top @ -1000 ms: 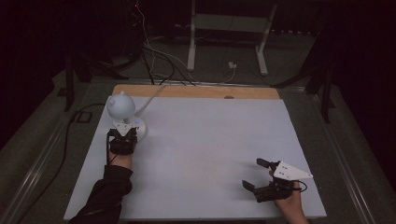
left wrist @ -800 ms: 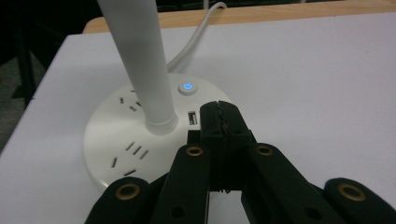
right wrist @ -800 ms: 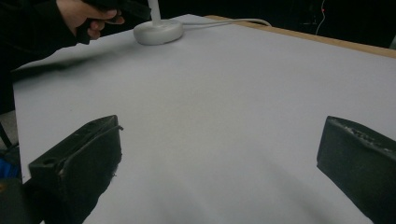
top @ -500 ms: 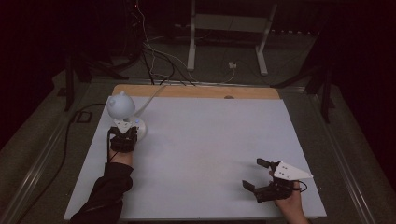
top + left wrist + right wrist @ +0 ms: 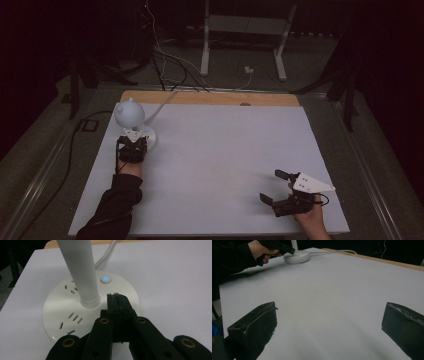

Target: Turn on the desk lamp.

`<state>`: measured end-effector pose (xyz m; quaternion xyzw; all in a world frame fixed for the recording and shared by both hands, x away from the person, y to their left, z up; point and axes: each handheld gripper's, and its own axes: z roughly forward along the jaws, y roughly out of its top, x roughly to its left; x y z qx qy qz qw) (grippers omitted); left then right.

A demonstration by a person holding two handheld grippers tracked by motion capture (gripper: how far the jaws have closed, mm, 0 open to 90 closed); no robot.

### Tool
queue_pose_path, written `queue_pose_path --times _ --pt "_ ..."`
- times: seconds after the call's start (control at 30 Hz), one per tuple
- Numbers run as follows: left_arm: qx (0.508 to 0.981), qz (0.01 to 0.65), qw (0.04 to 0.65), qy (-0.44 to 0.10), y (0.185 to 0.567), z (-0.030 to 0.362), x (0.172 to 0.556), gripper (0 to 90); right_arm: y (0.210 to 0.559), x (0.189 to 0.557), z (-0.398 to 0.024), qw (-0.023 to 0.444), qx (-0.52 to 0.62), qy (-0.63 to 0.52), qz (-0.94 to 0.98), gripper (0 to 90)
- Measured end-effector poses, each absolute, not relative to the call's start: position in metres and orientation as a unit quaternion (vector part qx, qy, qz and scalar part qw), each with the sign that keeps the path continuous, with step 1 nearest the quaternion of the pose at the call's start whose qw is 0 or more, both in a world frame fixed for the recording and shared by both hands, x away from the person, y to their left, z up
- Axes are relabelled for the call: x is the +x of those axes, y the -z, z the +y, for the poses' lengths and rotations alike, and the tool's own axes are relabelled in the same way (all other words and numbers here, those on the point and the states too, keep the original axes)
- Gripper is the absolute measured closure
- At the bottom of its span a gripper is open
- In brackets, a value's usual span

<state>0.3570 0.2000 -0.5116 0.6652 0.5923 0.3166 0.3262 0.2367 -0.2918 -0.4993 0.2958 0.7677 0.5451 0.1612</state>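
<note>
Lamp base (image 5: 92,312): left gripper (image 5: 117,300) jaws closed, tips over it; right gripper (image 5: 281,190) jaws wide, low over table (image 5: 225,150).

Your only obstacle is the desk lamp (image 5: 132,122) at the table's (image 5: 225,160) upper left, its cord (image 5: 162,102) trailing back; centre and right lie open.

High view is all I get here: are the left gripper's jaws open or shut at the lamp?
Observer: Shut. In the left gripper view the left gripper has its jaws pressed together over the lamp base.
Operator: Is the lamp powered?
Observer: The power button glows blue.
Operator: Anything else on that base?
Observer: Plug sockets around the white stem.
</note>
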Motion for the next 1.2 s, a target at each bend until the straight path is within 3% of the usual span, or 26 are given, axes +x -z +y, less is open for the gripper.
queue_pose_path --times 0.87,1.03,1.2 --pt "0.672 0.585 0.309 -0.332 0.515 0.194 0.355 90.0 0.500 0.237 -0.292 0.160 0.297 -0.543 0.769 0.0" --pt "0.666 0.576 0.312 -0.357 0.509 0.190 0.349 90.0 0.499 0.237 -0.292 0.162 0.297 -0.544 0.767 0.0" --pt "0.652 0.587 0.331 -0.347 0.499 0.190 0.345 80.5 0.500 0.237 -0.293 0.161 0.298 -0.545 0.767 0.0"
